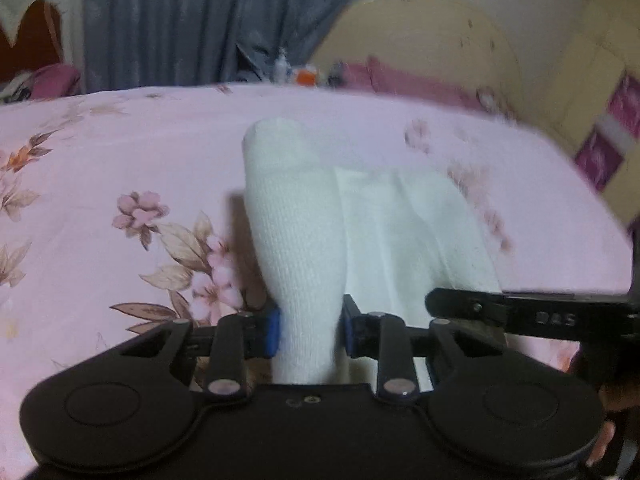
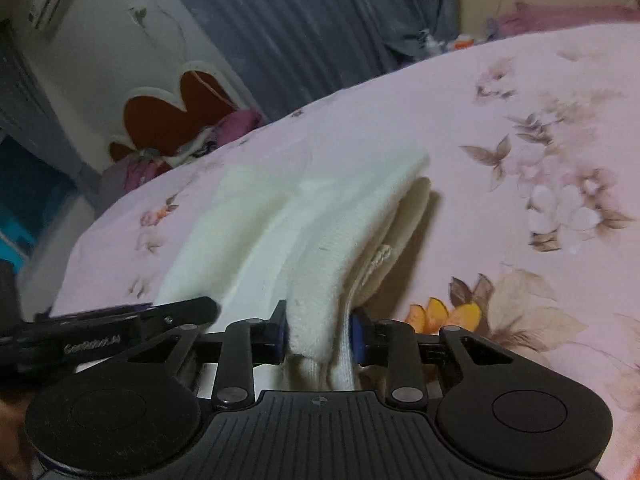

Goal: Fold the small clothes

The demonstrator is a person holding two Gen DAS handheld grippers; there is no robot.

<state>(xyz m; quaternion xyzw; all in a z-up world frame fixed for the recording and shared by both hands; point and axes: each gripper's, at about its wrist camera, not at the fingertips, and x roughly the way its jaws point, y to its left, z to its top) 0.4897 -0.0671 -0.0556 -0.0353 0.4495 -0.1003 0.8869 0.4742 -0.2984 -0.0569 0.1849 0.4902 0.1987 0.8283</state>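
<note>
A small white knit garment (image 1: pixel 296 224) lies on a pink floral bedsheet (image 1: pixel 100 168). My left gripper (image 1: pixel 310 330) is shut on its near left fold, blue pads pressing the cloth from both sides. In the right wrist view the same white garment (image 2: pixel 320 232) stretches forward, bunched into ridges. My right gripper (image 2: pixel 318 336) is shut on its near right edge, several layers pinched between the blue pads. Part of the right gripper's arm (image 1: pixel 520 314) shows at the left view's right side, and the left gripper's arm (image 2: pixel 120 328) shows at the right view's left side.
The bed's far edge meets a grey curtain (image 1: pixel 192 20) and a yellow headboard (image 1: pixel 432 40). Pink pillows (image 1: pixel 412 80) and small bottles (image 1: pixel 282 64) sit beyond it. A pile of clothes (image 2: pixel 192 144) lies off the bed's left side.
</note>
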